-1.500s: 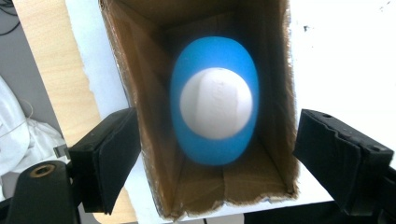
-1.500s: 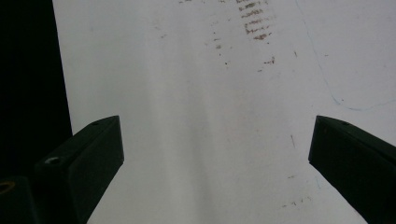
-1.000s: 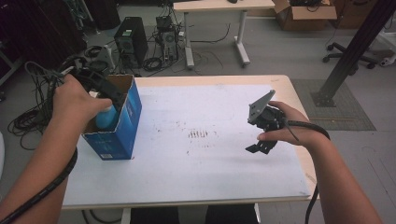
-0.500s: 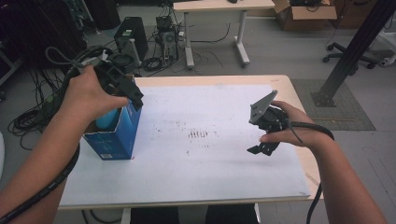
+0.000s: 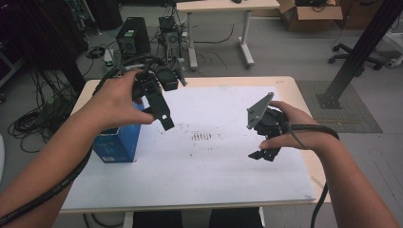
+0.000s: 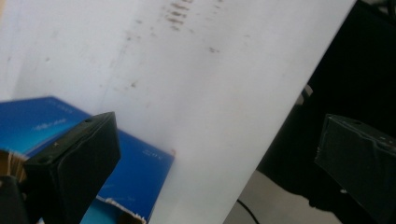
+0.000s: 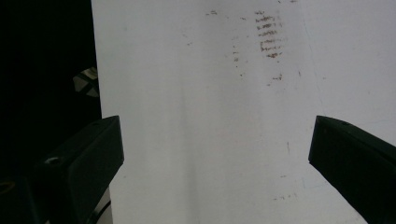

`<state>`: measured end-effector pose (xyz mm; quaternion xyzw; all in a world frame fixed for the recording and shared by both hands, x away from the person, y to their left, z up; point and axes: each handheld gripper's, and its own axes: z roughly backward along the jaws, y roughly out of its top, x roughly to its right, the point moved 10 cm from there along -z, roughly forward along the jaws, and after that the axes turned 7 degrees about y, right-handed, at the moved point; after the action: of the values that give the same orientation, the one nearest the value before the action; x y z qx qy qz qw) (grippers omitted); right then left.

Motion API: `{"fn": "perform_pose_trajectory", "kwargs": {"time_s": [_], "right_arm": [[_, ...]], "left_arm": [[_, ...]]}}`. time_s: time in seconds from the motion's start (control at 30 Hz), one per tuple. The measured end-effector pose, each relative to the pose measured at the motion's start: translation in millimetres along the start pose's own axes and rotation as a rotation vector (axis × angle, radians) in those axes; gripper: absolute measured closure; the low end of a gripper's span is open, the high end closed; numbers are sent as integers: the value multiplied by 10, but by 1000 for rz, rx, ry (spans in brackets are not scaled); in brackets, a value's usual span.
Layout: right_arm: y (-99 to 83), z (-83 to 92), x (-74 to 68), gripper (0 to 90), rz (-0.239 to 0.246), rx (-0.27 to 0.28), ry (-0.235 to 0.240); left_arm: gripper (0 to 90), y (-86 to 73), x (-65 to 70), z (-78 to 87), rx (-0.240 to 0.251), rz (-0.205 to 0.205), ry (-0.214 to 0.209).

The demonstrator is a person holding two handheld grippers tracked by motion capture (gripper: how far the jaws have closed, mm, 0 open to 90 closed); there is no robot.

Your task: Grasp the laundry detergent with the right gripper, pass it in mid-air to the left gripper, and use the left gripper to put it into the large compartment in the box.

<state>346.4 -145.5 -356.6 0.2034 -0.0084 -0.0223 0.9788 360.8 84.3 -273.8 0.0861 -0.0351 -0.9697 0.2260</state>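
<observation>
Left gripper [image 5: 159, 102] held above surface, just right of blue box [image 5: 119, 142], jaws wide, having just opened further, nothing between them. Blue box stands at left part of white surface [image 5: 214, 171], open top partly hidden under left hand [image 5: 119, 97]; box corner shows below jaws in left gripper view [image 6: 135, 182]. Right gripper [image 5: 263, 154] hangs over right part of surface, well apart from box, jaws wide, empty. Brownish smudge marks [image 5: 202, 137] lie between grippers.

The left gripper [image 5: 164, 111] hangs raised in the left hand [image 5: 116, 97], jaws just opened wide and empty, while the right gripper [image 5: 263, 154] points down, jaws spread.
</observation>
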Motion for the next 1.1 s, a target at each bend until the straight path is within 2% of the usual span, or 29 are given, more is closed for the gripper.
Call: {"fn": "perform_pose_trajectory", "kwargs": {"time_s": [0.07,0.1,0.13,0.17,0.2,0.33,0.37,0.4,0.47,0.57,0.67,0.77,0.83,1.1], "right_arm": [[22,11,-22,34,9,-13,2],[22,11,-22,34,9,-13,2],[40,18,-33,34,16,-22,3],[43,22,-40,34,15,-28,4],[43,22,-40,34,15,-28,4],[22,38,-37,34,17,-59,8],[22,38,-37,34,17,-59,8],[0,43,-16,34,19,-65,7],[-15,46,-11,34,11,-70,4],[-57,69,-1,35,12,-84,7],[-70,95,11,35,6,-92,6],[-91,123,24,35,0,-111,6],[-107,141,37,35,-4,-121,7],[-177,170,108,35,-11,-124,16]], "left_arm": [[2,47,90,-5,17,-57,-24],[2,47,90,-5,17,-57,-24],[2,70,150,-12,21,-96,-29],[2,80,177,-13,24,-120,-28],[2,80,177,-13,24,-120,-28],[2,100,263,-24,38,-199,-15],[2,100,263,-24,38,-199,-15],[2,92,290,-44,41,-235,-9],[2,78,303,-57,30,-250,-10],[2,48,348,-112,37,-308,3],[2,30,354,-137,28,-324,-1],[2,13,342,-173,16,-383,13],[2,20,345,-183,22,-400,3],[2,37,313,-249,-5,-431,-21]]}}
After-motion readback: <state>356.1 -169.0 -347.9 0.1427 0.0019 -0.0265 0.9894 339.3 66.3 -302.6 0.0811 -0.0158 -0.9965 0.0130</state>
